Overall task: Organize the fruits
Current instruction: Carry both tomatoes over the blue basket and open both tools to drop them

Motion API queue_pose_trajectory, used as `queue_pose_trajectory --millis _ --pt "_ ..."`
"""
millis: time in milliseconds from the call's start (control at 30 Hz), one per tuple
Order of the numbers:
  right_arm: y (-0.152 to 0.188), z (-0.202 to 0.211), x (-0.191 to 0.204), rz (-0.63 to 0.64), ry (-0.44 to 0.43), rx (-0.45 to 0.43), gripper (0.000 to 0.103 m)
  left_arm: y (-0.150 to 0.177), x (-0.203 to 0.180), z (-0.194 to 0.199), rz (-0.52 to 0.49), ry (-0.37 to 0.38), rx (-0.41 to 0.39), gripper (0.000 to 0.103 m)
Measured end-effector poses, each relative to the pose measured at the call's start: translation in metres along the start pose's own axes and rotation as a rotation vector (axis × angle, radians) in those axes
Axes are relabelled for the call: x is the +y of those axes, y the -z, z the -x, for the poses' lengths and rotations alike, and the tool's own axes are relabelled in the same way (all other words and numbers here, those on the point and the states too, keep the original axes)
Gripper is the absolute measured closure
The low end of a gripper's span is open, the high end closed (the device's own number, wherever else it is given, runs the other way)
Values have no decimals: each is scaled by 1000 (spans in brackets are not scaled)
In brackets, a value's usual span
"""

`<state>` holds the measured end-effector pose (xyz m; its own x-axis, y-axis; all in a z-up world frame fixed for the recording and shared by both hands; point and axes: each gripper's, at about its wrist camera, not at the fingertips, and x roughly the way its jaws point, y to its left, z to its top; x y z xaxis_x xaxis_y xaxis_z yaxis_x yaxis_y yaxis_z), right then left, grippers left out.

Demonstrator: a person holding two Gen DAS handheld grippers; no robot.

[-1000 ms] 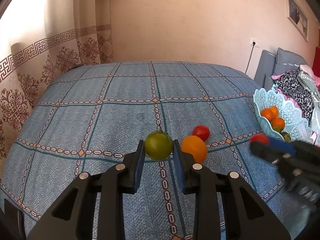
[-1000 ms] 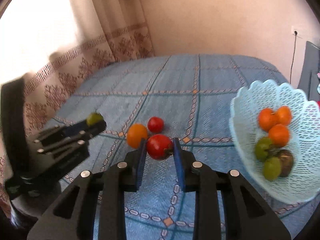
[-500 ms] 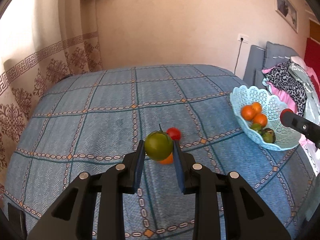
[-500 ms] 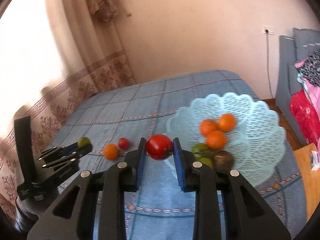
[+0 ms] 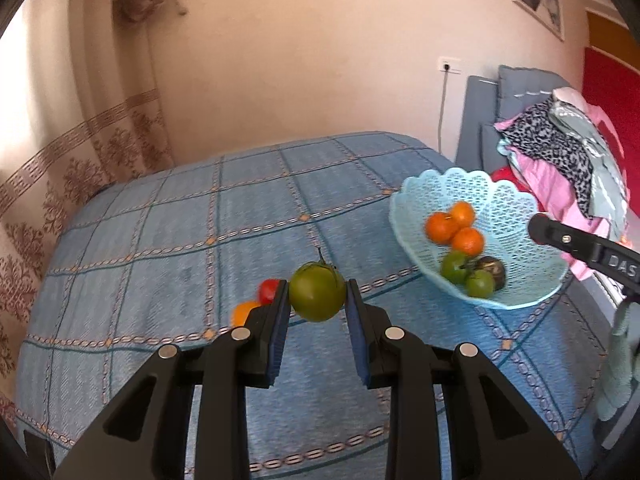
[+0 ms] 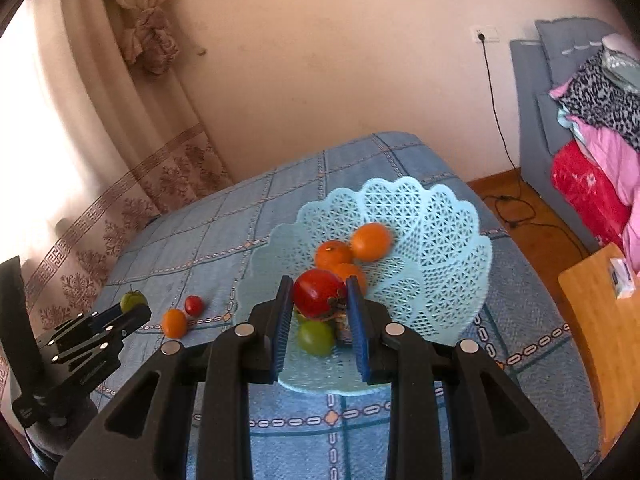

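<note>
My left gripper (image 5: 317, 300) is shut on a green tomato (image 5: 317, 297) and holds it above the blue bed cover. My right gripper (image 6: 320, 300) is shut on a red tomato (image 6: 319, 292) and holds it over the light blue lattice basket (image 6: 440, 248). The basket (image 5: 508, 208) holds three oranges (image 5: 452, 226), green tomatoes (image 5: 466, 276) and a dark fruit (image 5: 491, 267). A small red tomato (image 6: 193, 305) and an orange (image 6: 174, 323) lie on the bed cover. In the left wrist view they (image 5: 269, 290) show partly behind my left finger.
The bed cover (image 5: 180, 240) is blue with a chain grid. A curtain (image 6: 120, 100) hangs at the left. A grey headboard (image 5: 480, 120) with piled clothes (image 5: 560, 160) stands at the right. A wooden table edge (image 6: 600, 320) is beside the bed.
My right gripper has carried the red tomato rightward from over the bed cover to above the basket. My left gripper, still holding the green tomato, has turned toward the basket.
</note>
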<state>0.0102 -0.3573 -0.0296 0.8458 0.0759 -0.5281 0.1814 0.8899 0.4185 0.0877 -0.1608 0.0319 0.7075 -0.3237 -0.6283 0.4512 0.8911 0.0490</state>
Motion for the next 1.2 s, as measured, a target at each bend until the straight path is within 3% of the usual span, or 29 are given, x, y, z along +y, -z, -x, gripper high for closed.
queue_pose_trajectory --millis 100,167,200,233,967,1000,1033,1100,1200 --pt "-1 -1 -4 -21 -3 7 75 -4 -15 -3 -27 22 -2 75" --pt "-2 -1 -8 -46 -12 10 58 -7 -25 -4 -46 38 -3 75" --pt "-2 0 -11 -68 -10 -3 43 -7 -30 -5 -54 47 -3 75" --pt "-3 2 -13 -74 -3 -13 42 -8 -33 -6 -62 54 -4 75" --pt "-11 18 -36 -178 59 -78 42 -27 -106 -42 -134 258 26 75" --pt "-11 18 -36 -182 60 -78 42 -27 -108 -43 -136 270 27 70" --pt "-10 17 -37 -184 61 -77 42 -26 -111 -44 -142 283 21 52" --pt "-10 15 -38 -185 65 -72 42 -24 -113 -42 -151 285 -11 36" --pt "-8 11 -38 -188 70 -60 42 -22 -110 -41 -159 275 -27 35"
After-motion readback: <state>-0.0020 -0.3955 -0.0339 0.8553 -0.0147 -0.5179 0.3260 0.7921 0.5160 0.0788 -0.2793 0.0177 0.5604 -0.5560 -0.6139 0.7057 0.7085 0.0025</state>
